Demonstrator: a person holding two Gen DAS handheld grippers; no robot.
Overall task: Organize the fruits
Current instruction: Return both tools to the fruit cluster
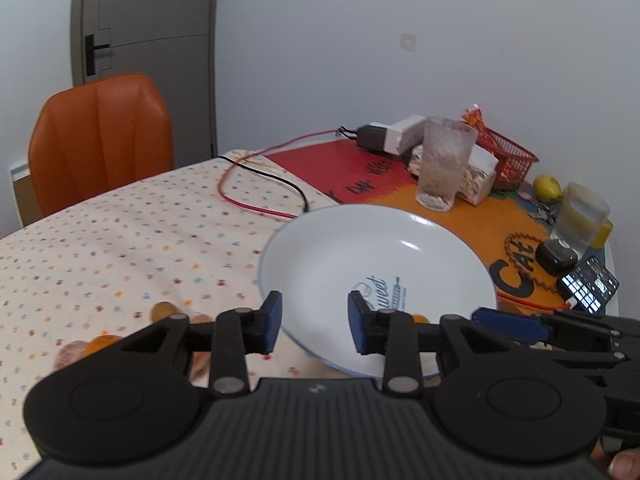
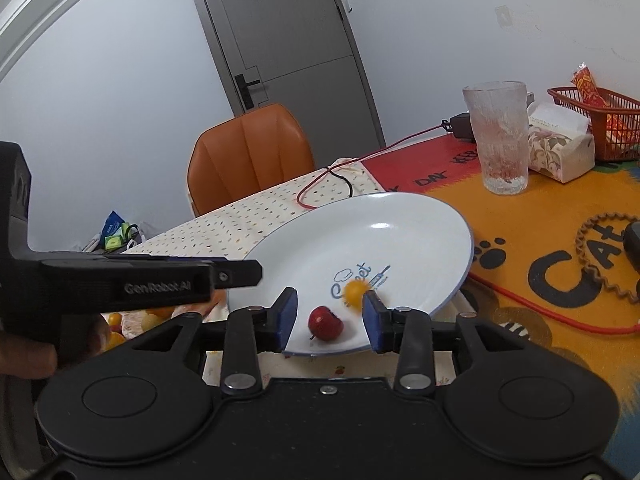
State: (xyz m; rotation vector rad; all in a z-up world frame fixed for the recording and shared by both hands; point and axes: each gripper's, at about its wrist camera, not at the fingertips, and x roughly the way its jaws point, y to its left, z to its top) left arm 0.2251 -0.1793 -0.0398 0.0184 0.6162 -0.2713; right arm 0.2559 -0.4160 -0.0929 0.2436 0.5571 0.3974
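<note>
A white plate [image 2: 420,232] with blue print lies on the table; it also shows in the left wrist view [image 1: 340,248]. On it lie a small red fruit [image 2: 325,323] and a blurred yellow fruit [image 2: 355,290]. My right gripper [image 2: 330,322] is open over the plate's near edge, the red fruit between its fingers, apart from them. My left gripper [image 1: 314,326] is open and empty over the plate's near rim. Small orange and yellow fruits [image 1: 162,312] lie on the cloth to the plate's left, partly hidden; they also show in the right wrist view [image 2: 154,316].
A frosted glass [image 1: 442,164] stands behind the plate, with a tissue box [image 2: 560,152], a red basket [image 1: 508,160], a lemon [image 1: 548,189], a phone [image 1: 588,285] and cables [image 1: 260,196]. An orange chair [image 1: 100,136] stands at the far table edge.
</note>
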